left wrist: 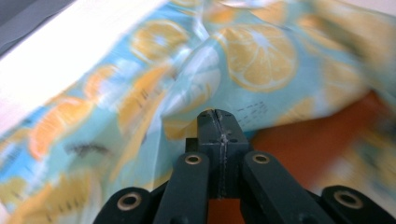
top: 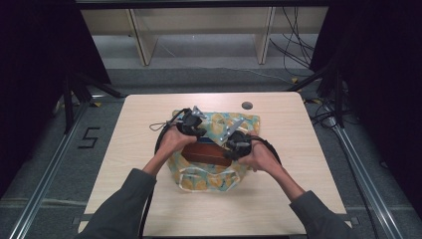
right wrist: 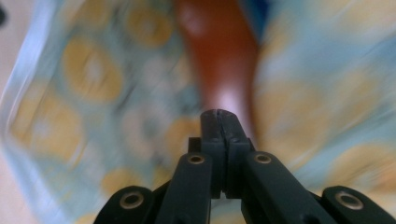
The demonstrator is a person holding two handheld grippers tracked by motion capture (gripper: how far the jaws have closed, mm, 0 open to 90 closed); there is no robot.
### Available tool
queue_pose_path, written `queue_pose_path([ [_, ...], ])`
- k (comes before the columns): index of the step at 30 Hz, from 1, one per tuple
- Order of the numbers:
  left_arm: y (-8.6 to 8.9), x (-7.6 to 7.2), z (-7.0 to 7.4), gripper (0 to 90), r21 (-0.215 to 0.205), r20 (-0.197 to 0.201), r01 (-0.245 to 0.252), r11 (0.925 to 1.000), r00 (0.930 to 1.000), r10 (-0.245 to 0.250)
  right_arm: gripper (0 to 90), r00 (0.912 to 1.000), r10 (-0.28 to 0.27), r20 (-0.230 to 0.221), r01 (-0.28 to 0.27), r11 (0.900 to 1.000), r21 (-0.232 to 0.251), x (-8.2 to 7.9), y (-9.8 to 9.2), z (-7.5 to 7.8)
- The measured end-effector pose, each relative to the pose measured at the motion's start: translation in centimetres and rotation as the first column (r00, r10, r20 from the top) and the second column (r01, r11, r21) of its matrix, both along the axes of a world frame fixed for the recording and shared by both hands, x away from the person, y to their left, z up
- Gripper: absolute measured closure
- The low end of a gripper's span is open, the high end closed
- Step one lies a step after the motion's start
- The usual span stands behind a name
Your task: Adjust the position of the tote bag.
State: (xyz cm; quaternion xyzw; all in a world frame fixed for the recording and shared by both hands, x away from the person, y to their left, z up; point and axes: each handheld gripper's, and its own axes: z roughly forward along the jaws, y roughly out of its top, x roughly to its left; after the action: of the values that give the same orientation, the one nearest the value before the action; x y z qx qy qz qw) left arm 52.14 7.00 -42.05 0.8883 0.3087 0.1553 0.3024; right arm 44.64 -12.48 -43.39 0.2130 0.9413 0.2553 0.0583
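Observation:
A light-blue bag [top: 209, 181] printed with orange slices lies in the middle of the table, with a reddish-brown box [top: 206, 154] at its opening. My left gripper [top: 200, 131] is over the bag's far-left part. In the left gripper view its jaws [left wrist: 217, 114] are shut, and a fold of the bag [left wrist: 261, 56] runs up into their tips; the box [left wrist: 299, 149] shows just beyond. My right gripper [top: 228, 145] hovers at the box's right end. Its jaws [right wrist: 219, 114] are shut with nothing visible between them, above the blurred box [right wrist: 224, 56] and bag [right wrist: 93, 79].
The pale wooden table [top: 278, 199] has a round cable hole [top: 247, 105] near its far edge. Black cables [top: 158, 128] trail from the grippers over the table beside the bag. Dark stands and floor rails flank the table.

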Motion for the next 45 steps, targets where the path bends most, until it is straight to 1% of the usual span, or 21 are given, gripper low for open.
queue_pose_path([
  [1,-0.6,1.2,-0.1,89.4,0.0,-0.017,-0.022,0.9997,0.9996,0.022,90.0,0.9994,0.032,0.012,-0.031,0.999,-0.013,-0.4,-0.4,-0.5],
  [4,-1.1,3.7,-0.4,89.5,0.013,-0.034,-0.084,0.9964,0.9958,0.084,90.0,0.999,0.033,-0.031,-0.034,0.998,-0.043,-2.0,-1.6,-1.8],
  [5,-1.1,4.4,-0.6,89.5,-0.003,-0.039,-0.109,0.9941,0.9933,0.108,90.0,0.9985,0.014,-0.052,-0.017,0.999,-0.046,-2.6,-2.0,-2.2],
  [6,-0.9,4.9,-0.8,89.6,-0.012,-0.049,-0.126,0.992,0.991,0.125,90.0,0.9982,0.041,-0.045,-0.044,0.998,-0.055,-2.9,-2.4,-2.7],
  [10,0.1,5.9,-1.7,89.7,-0.01,-0.066,-0.179,0.9837,0.9818,0.178,90.0,0.9966,0.041,-0.072,-0.046,0.996,-0.082,-4.5,-3.3,-4.6],
  [14,1.5,6.2,-2.5,89.6,-0.038,-0.077,-0.213,0.9764,0.9748,0.209,90.0,0.9929,0.068,-0.097,-0.078,0.991,-0.104,-5.6,-3.2,-4.6],
  [16,1.7,5.8,-2.1,89.5,-0.06,-0.07,-0.203,0.9774,0.9776,0.199,90.0,0.9947,0.071,-0.074,-0.078,0.992,-0.101,-5.7,-3.2,-3.9],
  [19,1.5,4.1,-0.4,88.9,-0.079,-0.025,-0.152,0.9853,0.9884,0.15,90.0,0.9982,0.041,-0.043,-0.041,0.999,-0.006,-5.3,-3.1,-1.3],
  [20,1.5,3.7,0.1,88.2,-0.079,-0.018,-0.136,0.9875,0.9906,0.135,90.0,0.9988,0.031,0.037,-0.033,0.999,0.038,-4.5,-3.0,-0.1],
  [23,1.3,1.6,1.3,86.6,-0.081,0.003,-0.062,0.9948,0.998,0.062,90.0,0.9932,-0.016,0.115,0.008,0.997,0.07,-2.8,-2.1,1.8],
  [26,1.3,-0.4,1.1,85.9,-0.039,-0.023,0.016,0.9991,0.9996,-0.017,90.0,0.9887,-0.04,0.144,0.029,0.997,0.076,-0.2,-1.0,2.2],
  [28,1.8,-1.4,0.6,85.4,-0.028,-0.067,0.057,0.998,0.9961,-0.058,90.0,0.9902,-0.049,0.131,0.045,0.998,0.039,1.4,-0.3,1.6],
  [29,2.1,-1.9,0.3,85.4,-0.031,-0.058,0.057,0.9979,0.9966,-0.059,90.0,0.9903,-0.059,0.126,0.059,0.998,0.006,2.1,0.1,1.1],
  [30,2.5,-2.3,0.1,85.5,-0.017,-0.081,0.08,0.9966,0.9934,-0.081,90.0,0.9892,-0.078,0.124,0.082,0.996,-0.027,2.6,0.3,0.6],
  [32,3.5,-3.2,-0.5,85.5,0.001,-0.096,0.098,0.9952,0.9906,-0.097,90.0,0.9815,-0.118,0.15,0.13,0.989,-0.074,3.9,0.3,-0.1],
  [34,4.1,-3.9,-1.1,85.4,0.02,-0.111,0.108,0.9939,0.9882,-0.105,90.0,0.966,-0.189,0.177,0.206,0.975,-0.084,5.2,-0.4,-0.4],
  [37,4.7,-4.9,-1.8,85.1,0.031,-0.116,0.126,0.9915,0.9857,-0.122,90.0,0.943,-0.28,0.18,0.302,0.947,-0.112,7.1,-1.9,-0.9],
  [40,5.1,-5.9,-2.3,85.2,0.039,-0.123,0.154,0.9873,0.9813,-0.148,90.0,0.9304,-0.32,0.178,0.346,0.928,-0.139,8.0,-3.0,-1.5],
  [41,5.2,-6.2,-2.5,85.1,0.043,-0.125,0.158,0.9865,0.9804,-0.152,90.0,0.9307,-0.321,0.176,0.347,0.926,-0.147,8.2,-3.3,-1.7],
  [43,5.3,-6.6,-2.8,84.3,0.056,-0.126,0.161,0.9854,0.9802,-0.153,90.0,0.9225,-0.343,0.177,0.37,0.916,-0.154,8.5,-3.7,-1.9],
  [45,5.4,-6.8,-2.8,83.5,0.041,-0.106,0.162,0.986,0.982,-0.157,90.0,0.9186,-0.357,0.171,0.381,0.914,-0.139,8.7,-4.0,-1.8],
])
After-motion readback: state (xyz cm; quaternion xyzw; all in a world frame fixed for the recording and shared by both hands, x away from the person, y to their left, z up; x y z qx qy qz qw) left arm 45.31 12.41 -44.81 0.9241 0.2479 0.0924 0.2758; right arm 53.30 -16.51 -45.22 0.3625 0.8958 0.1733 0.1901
